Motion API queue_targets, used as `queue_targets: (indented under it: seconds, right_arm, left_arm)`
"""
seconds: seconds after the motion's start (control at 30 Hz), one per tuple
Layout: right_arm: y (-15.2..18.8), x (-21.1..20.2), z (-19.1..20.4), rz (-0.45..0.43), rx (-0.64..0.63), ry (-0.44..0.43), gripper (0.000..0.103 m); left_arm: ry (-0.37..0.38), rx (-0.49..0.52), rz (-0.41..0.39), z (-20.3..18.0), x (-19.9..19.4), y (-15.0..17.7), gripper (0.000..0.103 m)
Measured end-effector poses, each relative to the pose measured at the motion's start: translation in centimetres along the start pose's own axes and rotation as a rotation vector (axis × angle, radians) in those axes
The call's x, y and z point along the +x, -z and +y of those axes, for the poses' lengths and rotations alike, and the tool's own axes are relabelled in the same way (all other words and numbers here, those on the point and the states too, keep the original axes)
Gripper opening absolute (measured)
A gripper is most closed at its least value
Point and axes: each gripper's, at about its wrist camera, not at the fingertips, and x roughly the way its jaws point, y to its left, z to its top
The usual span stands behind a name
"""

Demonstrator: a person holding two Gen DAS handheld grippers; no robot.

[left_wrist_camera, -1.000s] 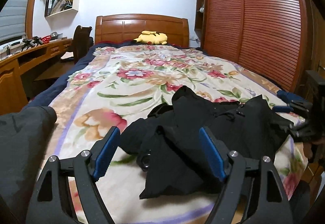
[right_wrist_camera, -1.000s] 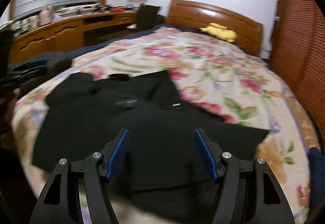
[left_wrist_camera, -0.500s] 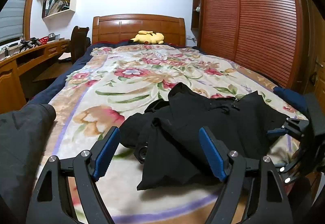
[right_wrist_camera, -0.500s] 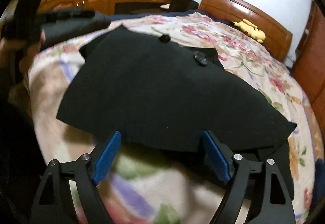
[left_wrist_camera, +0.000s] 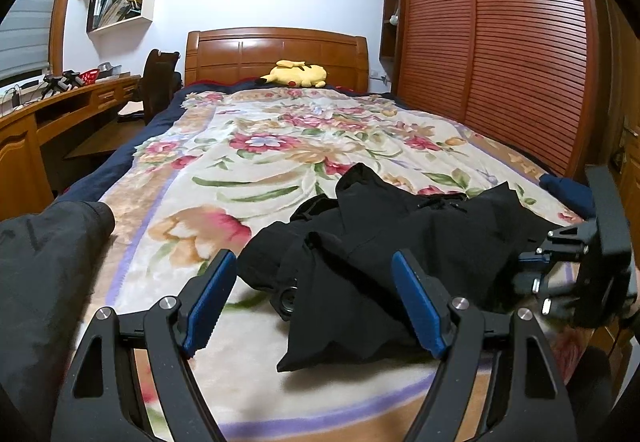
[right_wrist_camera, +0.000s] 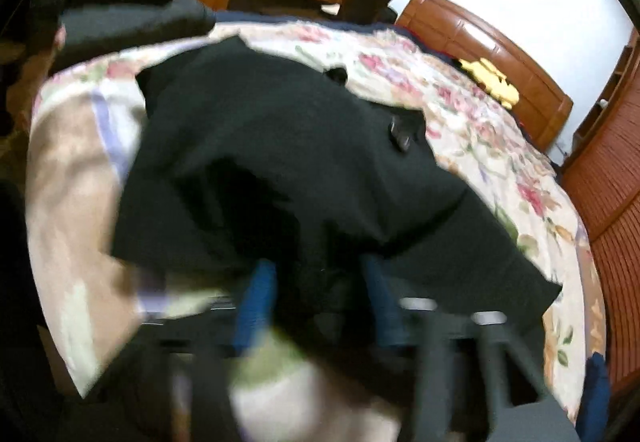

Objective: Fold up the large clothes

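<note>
Our right gripper (right_wrist_camera: 316,298) has dropped to the black garment's (right_wrist_camera: 304,161) near hem, jaws closing on cloth — left gripper (left_wrist_camera: 312,306) idles wide, empty — so folding begins.

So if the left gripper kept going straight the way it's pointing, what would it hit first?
Probably the black garment: the left gripper stands open, aimed down at its crumpled near edge on the floral blanket. Depth is unclear.

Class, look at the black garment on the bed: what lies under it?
Under the black garment lies the floral blanket, which shows all around it. The part of the blanket beneath it is covered, so anything else there cannot be seen.
</note>
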Motion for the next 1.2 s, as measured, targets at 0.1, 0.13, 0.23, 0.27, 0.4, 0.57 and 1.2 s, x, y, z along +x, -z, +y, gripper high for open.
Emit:
queue_targets:
  seconds: [0.1,0.13,0.23,0.27,0.4,0.57,1.2]
  right_arm:
    - [-1.1,-0.8,-1.0,-0.047,0.022,-0.010,0.006]
    - [-1.5,-0.7,-1.4,-0.054,0.022,-0.012,0.006]
    - [-3.4,-0.2,-2.2,-0.075,0.027,-0.001,0.005]
    - [-4.3,0.1,-2.5,-0.085,0.026,0.001,0.005]
    - [-8.1,1.4,-3.6,-0.138,0.016,0.009,0.005]
    - [-13.4,4.9,-4.5,-0.184,-0.027,0.032,0.005]
    - [-16.1,11.0,-12.4,-0.090,0.217,0.050,0.074]
  left_arm:
    - [-0.003,-0.003,-0.001,0.1,-0.1,0.0,0.081]
    - [-0.003,-0.006,-0.001,0.3,-0.1,-0.1,0.081]
    - [-0.005,-0.014,-0.006,0.6,-0.2,-0.2,0.081]
    - [-0.006,-0.014,-0.007,0.7,-0.1,-0.3,0.081]
    - [-0.019,-0.020,-0.006,1.2,0.2,-0.3,0.081]
    - [-0.043,-0.046,0.016,2.6,1.3,-0.1,0.081]
    - [0.007,-0.046,0.044,0.1,5.1,-1.3,0.081]
